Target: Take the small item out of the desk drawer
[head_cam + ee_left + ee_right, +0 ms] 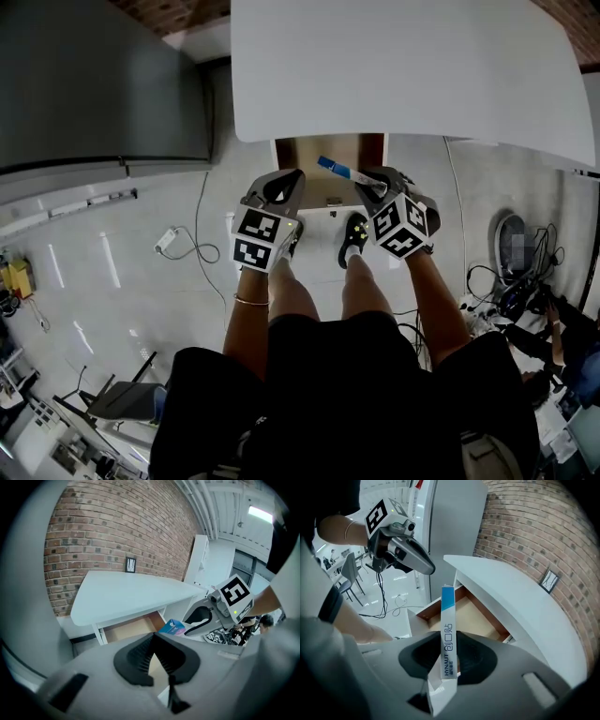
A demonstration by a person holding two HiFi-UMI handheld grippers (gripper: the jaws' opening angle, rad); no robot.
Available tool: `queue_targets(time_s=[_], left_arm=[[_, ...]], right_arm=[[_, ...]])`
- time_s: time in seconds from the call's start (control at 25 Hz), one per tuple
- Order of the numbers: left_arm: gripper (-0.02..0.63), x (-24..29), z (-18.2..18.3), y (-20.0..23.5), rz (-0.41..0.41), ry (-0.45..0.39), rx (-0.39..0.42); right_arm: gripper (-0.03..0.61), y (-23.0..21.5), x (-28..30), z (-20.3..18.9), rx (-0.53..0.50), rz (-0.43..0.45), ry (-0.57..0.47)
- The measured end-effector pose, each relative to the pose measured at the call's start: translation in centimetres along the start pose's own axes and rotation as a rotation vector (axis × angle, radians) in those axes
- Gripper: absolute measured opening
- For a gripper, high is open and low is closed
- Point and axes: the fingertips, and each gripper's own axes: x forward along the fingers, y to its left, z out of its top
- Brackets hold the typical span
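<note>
Above the open drawer (476, 616), right tongs (449, 651) clasp the box (448, 616).

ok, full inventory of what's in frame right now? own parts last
desk: 1, white top, ahead of the person
drawer: 1, wood-lined, open under the desk's near edge
small box: 1, blue and white, in the right gripper
cabinet: 1, grey, left of the desk
brick wall: 1, red-brown, behind the desk
picture frame: 1, dark, on the brick wall
power strip: 1, white, on the floor at left, cable attached
shoes: 2, dark, below the drawer
left gripper: 1, grey, shut, empty
right gripper: 1, grey, shut on the small box
</note>
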Motion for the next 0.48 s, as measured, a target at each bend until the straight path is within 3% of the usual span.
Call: queue_targets(time_s=[0.32, 0.48], left_arm=[[0.000, -2.0, 2.5, -1.0, -0.001, -0.053, -0.019], [0.000, -2.8, 3.3, -1.9, -0.015, -0.066, -0.013]], right_arm=[[0.103, -1.0, -3.9, 1.1, 0.167, -0.051, -0.092], [0.103, -1.0, -5.5, 1.8, 0.200, -0.072, -0.126]])
